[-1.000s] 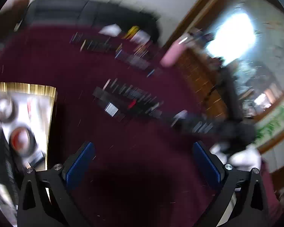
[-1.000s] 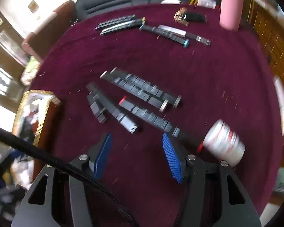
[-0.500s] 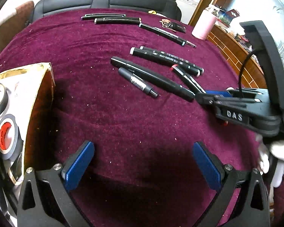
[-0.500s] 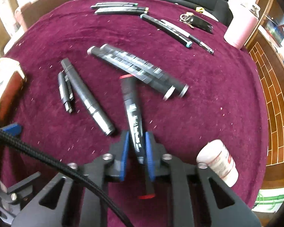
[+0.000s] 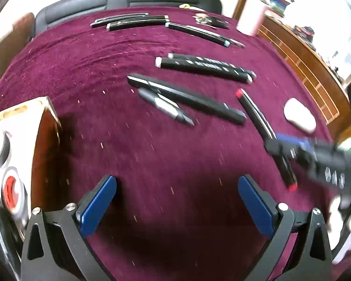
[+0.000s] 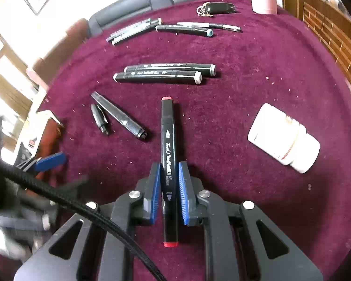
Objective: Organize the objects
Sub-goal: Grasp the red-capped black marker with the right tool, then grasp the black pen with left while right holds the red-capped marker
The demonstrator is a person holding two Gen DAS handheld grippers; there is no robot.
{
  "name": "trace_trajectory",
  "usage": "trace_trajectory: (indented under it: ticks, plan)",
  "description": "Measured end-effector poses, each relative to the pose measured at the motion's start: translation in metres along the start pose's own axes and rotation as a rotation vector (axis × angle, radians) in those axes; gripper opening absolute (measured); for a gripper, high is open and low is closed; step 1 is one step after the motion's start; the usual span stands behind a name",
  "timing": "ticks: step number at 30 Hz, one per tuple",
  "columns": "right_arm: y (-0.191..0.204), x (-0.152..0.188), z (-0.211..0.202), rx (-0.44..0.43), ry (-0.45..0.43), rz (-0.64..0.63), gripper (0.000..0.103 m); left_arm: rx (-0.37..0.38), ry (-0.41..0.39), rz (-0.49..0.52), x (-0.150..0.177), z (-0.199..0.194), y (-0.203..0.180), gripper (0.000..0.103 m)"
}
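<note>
Red-capped marker point(image 6: 168, 164) clamped mid-barrel in right gripper point(image 6: 168, 192), pointing at the marker pair point(image 6: 161, 73) on the maroon surface point(image 6: 257, 75). Left gripper point(image 5: 175, 201) wide, empty. Risk: the round barrel may pivot between pads, or its tip may knock the pair.

Nine pens point(image 6: 167, 138), one white bottle point(image 6: 283, 138), one key pouch point(image 6: 218, 7).

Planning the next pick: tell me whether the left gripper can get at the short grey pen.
Probably yes: the left gripper is open and empty, with bare cloth between it and the short grey pen.
</note>
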State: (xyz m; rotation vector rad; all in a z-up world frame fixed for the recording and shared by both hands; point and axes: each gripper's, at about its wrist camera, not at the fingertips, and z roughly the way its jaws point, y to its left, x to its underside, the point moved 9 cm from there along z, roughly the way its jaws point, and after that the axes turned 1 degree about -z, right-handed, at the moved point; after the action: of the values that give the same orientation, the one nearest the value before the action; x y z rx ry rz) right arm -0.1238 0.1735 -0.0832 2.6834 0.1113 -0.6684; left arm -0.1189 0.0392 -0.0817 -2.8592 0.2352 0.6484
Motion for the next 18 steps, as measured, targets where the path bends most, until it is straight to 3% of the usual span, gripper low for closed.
trace_trajectory:
  ticks: [4,6,7,11,13,15,18]
  plan:
    - [-0.005,-0.001,-0.002,-0.089,-0.012,0.054,0.013,-0.045,-0.068,0.035,-0.034,-0.008,-0.005,0.101]
    - [-0.005,0.0,-0.003,-0.107,-0.021,0.067,0.013,-0.071,-0.121,0.15,-0.054,-0.013,-0.021,0.101]
    - [-0.005,0.0,-0.003,-0.11,-0.026,0.068,0.013,-0.08,-0.135,0.257,-0.062,-0.014,-0.035,0.101]
    - [-0.003,0.0,-0.002,-0.108,-0.033,0.063,0.013,-0.131,-0.128,0.589,-0.081,0.002,-0.065,0.101]
    - [-0.003,0.001,-0.004,-0.112,-0.035,0.066,0.013,-0.165,-0.098,0.704,-0.088,0.016,-0.069,0.101]
    - [-0.004,0.001,-0.003,-0.119,-0.035,0.07,0.013,-0.15,-0.018,0.758,-0.087,0.031,-0.068,0.101]
    - [-0.005,0.0,-0.003,-0.132,-0.038,0.077,0.013,-0.108,0.042,0.747,-0.084,0.035,-0.063,0.101]
